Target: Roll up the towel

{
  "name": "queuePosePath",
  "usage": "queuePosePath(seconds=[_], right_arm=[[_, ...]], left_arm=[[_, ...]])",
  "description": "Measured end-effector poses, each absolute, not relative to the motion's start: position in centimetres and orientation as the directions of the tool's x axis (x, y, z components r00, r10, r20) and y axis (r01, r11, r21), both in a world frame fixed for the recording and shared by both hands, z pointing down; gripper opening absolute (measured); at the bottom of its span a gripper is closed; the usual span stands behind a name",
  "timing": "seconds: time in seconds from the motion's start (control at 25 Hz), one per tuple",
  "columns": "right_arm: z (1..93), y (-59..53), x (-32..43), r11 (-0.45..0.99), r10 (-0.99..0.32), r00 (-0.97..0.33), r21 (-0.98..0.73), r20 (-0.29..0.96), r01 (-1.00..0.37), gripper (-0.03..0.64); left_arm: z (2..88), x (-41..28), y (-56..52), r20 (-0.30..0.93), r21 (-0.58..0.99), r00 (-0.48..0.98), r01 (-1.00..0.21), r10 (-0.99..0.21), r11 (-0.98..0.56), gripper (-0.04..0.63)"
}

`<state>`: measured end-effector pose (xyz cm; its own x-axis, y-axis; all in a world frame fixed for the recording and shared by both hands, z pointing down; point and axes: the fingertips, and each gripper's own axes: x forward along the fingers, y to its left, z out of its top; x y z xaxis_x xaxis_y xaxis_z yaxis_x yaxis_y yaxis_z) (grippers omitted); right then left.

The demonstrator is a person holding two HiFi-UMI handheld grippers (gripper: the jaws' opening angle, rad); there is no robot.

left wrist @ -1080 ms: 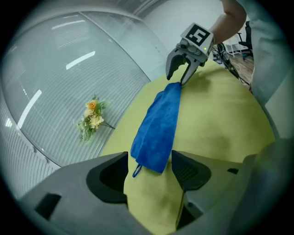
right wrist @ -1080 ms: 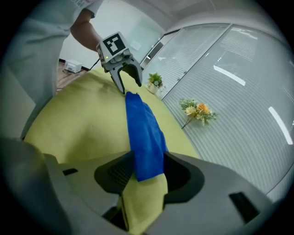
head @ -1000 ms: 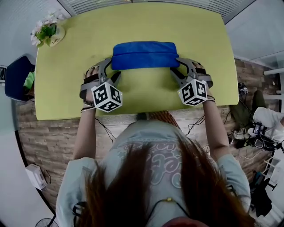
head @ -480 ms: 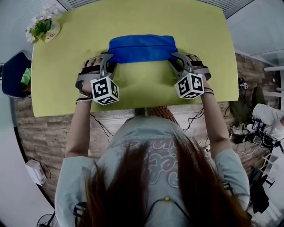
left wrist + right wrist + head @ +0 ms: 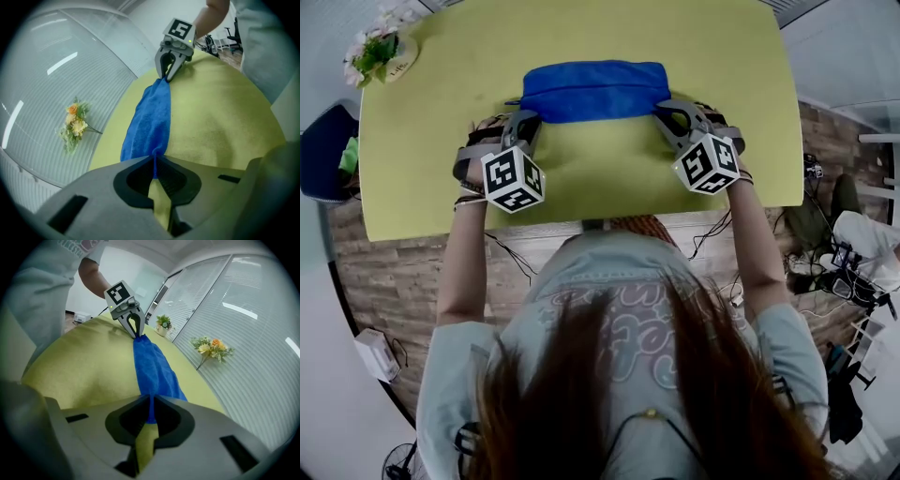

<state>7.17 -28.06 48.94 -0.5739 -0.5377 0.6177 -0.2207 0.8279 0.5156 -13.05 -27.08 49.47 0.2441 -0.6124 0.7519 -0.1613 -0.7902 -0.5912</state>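
- Towel: the blue terry towel (image 5: 595,91) lies as a long, thick band across the middle of the yellow-green table (image 5: 600,192). It runs parallel to the near edge and sits a little toward the far edge. How many turns are already in it cannot be told.
- The left gripper (image 5: 528,117), grey with a marker cube, is at the band's left end. Its jaws have just been closing and now stand together on a thin fold of blue cloth, which the left gripper view shows pinched between them (image 5: 154,164).
- The right gripper (image 5: 664,110) of the same make is at the right end. Its jaws have just been closing too, and the right gripper view shows a thin blue edge nipped between them (image 5: 150,409).
- A second ago both grippers stood at these same ends with jaws apart and the cloth free. The change is in the grip, not in where the hands are.
- For the task, this looks like a fresh hold taken on both near corners, so the next turn of the roll can probably begin.
- The pinch on each side is shallow, so an uneven lift or pull could slip a corner out or skew the roll.
- A small bunch of artificial flowers (image 5: 375,52) at the far left corner lies well apart from the work.
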Motion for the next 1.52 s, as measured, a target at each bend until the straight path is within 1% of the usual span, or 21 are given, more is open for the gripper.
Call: queuePosePath(seconds=[0.12,0.24,0.56,0.8,1.04,1.4,1.52], right_arm=[[48.6,-28.0,7.3,0.868,-0.480,-0.610,0.441,0.631,-0.227,0.029],[47.5,-28.4,7.5,0.875,-0.469,-0.639,0.417,0.609,-0.245,0.029],[45.6,-30.8,7.7,0.885,-0.464,-0.687,0.324,0.559,-0.334,0.029],[46.0,-33.6,7.5,0.871,-0.491,-0.671,0.303,0.556,-0.386,0.031],[46.5,-36.0,7.6,0.855,-0.516,-0.648,0.289,0.559,-0.431,0.031],[47.6,-38.4,7.3,0.843,-0.535,-0.616,0.317,0.579,-0.434,0.037],[47.7,-38.7,7.4,0.835,-0.547,-0.610,0.317,0.574,-0.450,0.051]], left_arm=[[49.2,-13.2,-27.1,0.779,-0.507,0.273,-0.254,-0.564,-0.824,0.021],[48.6,-13.5,-27.5,0.782,-0.456,0.295,-0.329,-0.549,-0.827,0.021],[47.4,-13.8,-29.9,0.778,-0.403,0.297,-0.442,-0.554,-0.802,0.021],[47.3,-13.9,-32.9,0.763,-0.483,0.207,-0.445,-0.612,-0.754,0.021],[47.9,-13.9,-35.6,0.764,-0.491,0.162,-0.483,-0.625,-0.725,0.021],[48.7,-13.9,-38.0,0.754,-0.552,0.106,-0.431,-0.648,-0.714,0.023],[48.6,-13.8,-38.2,0.749,-0.563,0.101,-0.424,-0.654,-0.710,0.023]])
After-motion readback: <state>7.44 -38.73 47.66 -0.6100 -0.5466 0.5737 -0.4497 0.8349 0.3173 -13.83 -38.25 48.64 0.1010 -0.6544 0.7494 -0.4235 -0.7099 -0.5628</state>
